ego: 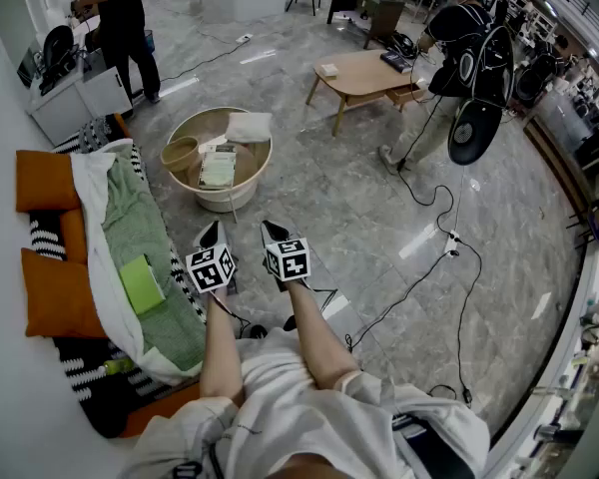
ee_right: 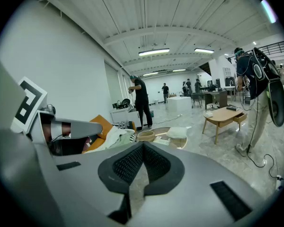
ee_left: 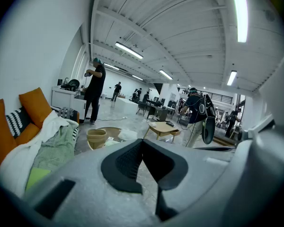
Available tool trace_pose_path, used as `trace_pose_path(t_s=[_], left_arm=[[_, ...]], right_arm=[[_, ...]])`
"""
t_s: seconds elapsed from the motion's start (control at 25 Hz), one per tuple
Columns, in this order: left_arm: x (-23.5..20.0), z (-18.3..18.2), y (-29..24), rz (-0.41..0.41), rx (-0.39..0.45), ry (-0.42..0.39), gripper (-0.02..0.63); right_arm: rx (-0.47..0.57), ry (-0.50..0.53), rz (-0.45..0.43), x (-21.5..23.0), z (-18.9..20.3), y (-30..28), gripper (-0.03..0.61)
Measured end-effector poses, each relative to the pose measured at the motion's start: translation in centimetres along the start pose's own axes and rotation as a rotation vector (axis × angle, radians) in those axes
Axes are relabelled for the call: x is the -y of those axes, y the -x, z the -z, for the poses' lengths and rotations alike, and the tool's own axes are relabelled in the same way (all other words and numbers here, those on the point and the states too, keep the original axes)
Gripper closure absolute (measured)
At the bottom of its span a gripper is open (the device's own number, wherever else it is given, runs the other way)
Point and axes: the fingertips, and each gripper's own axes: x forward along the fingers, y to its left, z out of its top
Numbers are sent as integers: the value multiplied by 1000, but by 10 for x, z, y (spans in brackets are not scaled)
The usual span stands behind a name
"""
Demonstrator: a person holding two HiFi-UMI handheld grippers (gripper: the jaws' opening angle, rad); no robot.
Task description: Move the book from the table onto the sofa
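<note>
A flat lime-green book point(ego: 142, 283) lies on the green blanket of the sofa point(ego: 50, 302) at the left; its corner also shows in the left gripper view point(ee_left: 37, 177). The low wooden table point(ego: 364, 76) stands far off across the floor and bears a small pale item point(ego: 326, 69) and a dark one point(ego: 394, 61). My left gripper point(ego: 211, 231) and right gripper point(ego: 271, 231) hang side by side over the bare floor, just right of the sofa. Both are shut with nothing between the jaws, as each gripper's own view shows point(ee_left: 142, 143) point(ee_right: 142, 148).
A round beige tub point(ego: 248, 190) with a bowl, a cushion and papers sits on the floor ahead. A person in black point(ego: 457, 43) and a standing fan point(ego: 476, 128) are beside the table. Cables point(ego: 424, 272) trail across the floor at right. Another person point(ego: 123, 18) stands by white cabinets.
</note>
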Motion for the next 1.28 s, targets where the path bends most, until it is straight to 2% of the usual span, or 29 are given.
trace_pose_path(t_s=[0.12,0.28,0.4,0.52,0.64,0.76,0.88,1.04,1.28], left_arm=[[7,4,3,0,-4,-4,604],[-8,11,0,-61,-61,-38,604],[-5,14,-3,-107,-47,12,604],[12,20,-18,-118,-50,34,604],[33,30,-34,-122,-69,29,604],[50,29,-41,-137,-49,36,604],[63,32,-41,-149,-32,33,604],[77,46,-40,-163,-60,16,604],[84,48,-44,-174,-50,18,604]], right_arm=[[-29,5,-23,6,6,-6,572],[-44,-28,-54,13,4,-20,572],[-63,32,-94,20,1,-16,572],[-79,64,-160,23,4,-14,572],[-99,42,-250,20,18,-11,572],[-113,44,-305,22,28,-3,572],[-96,50,-304,35,26,4,572],[-66,-11,-287,56,20,11,572],[-107,-28,-318,64,34,11,572]])
